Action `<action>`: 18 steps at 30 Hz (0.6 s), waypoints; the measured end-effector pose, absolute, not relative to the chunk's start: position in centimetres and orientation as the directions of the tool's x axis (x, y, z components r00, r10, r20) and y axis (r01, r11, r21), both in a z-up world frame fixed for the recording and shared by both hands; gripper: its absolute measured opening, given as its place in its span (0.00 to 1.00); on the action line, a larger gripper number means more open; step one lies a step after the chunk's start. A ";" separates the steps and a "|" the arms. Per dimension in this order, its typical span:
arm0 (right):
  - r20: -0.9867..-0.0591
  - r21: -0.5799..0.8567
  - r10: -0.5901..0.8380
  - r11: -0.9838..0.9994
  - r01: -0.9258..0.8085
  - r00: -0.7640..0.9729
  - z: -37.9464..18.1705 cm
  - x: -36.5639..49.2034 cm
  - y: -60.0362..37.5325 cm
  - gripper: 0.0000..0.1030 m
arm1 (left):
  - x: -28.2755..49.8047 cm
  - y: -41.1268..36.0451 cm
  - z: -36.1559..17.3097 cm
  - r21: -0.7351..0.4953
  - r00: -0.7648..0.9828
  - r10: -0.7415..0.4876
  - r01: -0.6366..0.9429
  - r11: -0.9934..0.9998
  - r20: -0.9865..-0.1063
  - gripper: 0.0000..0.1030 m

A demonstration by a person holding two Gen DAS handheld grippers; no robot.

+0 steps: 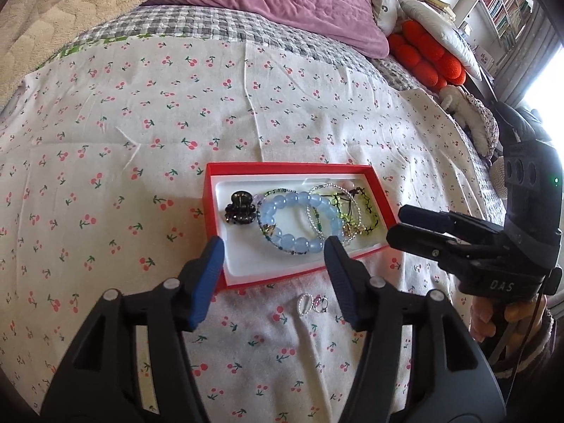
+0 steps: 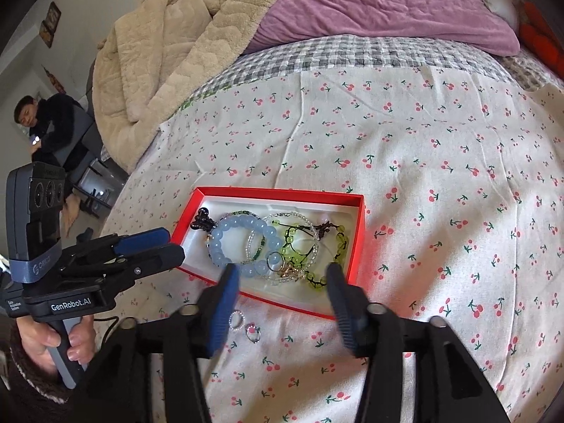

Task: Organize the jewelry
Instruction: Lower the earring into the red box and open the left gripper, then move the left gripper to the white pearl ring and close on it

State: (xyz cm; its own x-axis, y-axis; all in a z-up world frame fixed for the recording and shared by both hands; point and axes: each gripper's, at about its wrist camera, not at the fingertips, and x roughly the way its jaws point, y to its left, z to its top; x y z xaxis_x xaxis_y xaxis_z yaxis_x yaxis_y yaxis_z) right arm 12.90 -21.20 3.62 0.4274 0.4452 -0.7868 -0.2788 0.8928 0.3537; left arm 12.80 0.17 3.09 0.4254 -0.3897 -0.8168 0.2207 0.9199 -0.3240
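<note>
A red box (image 1: 282, 167) (image 2: 282, 190) with a white lining lies on the cherry-print sheet. It holds a black hair claw (image 1: 239, 208) (image 2: 201, 220), a blue bead bracelet (image 1: 292, 199) (image 2: 225, 229), a clear bead bracelet (image 1: 317, 190), green bracelets (image 1: 370, 211) (image 2: 340, 239) and a thin ring (image 2: 274, 260). Two small rings (image 1: 305, 303) (image 2: 237, 318) lie on the sheet in front of the box. My left gripper (image 1: 274, 250) (image 2: 172, 243) hovers open over the box's near left edge. My right gripper (image 1: 398, 225) (image 2: 282, 271) hovers open over its near right side. Neither holds anything.
A purple quilt (image 1: 282, 0) and a beige fleece blanket (image 2: 169, 35) lie at the far side of the bed. Orange cushions (image 1: 426, 56) and pillows are at the right. A person (image 2: 46, 123) sits beyond the bed's left edge. Bare sheet surrounds the box.
</note>
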 end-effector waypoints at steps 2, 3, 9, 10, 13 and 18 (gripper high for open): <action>-0.781 0.349 0.445 0.893 -0.285 0.438 4.0 12.6 -21.3 0.62 | 12.3 0.3 3.1 -0.306 0.432 -0.374 0.221 0.926 -0.820 0.64; -0.781 0.346 0.443 0.893 -0.287 0.440 4.1 12.4 -21.3 0.62 | 12.1 0.4 3.1 -0.297 0.436 -0.365 0.219 0.929 -0.823 0.66; -0.793 0.308 0.410 0.908 -0.284 0.451 4.1 11.4 -21.8 0.65 | 10.6 1.1 2.7 -0.224 0.453 -0.290 0.194 0.955 -0.843 0.80; -0.795 0.300 0.403 0.911 -0.282 0.454 4.1 11.2 -21.9 0.68 | 10.4 1.2 2.6 -0.213 0.452 -0.280 0.193 0.958 -0.847 0.81; -0.804 0.265 0.370 0.924 -0.277 0.466 4.0 10.3 -22.0 0.74 | 9.7 1.2 2.0 -0.170 0.447 -0.241 0.194 0.966 -0.861 0.83; -0.812 0.213 0.335 0.932 -0.292 0.478 3.8 8.7 -22.1 0.76 | 8.4 1.1 1.0 -0.098 0.446 -0.182 0.203 0.974 -0.876 0.84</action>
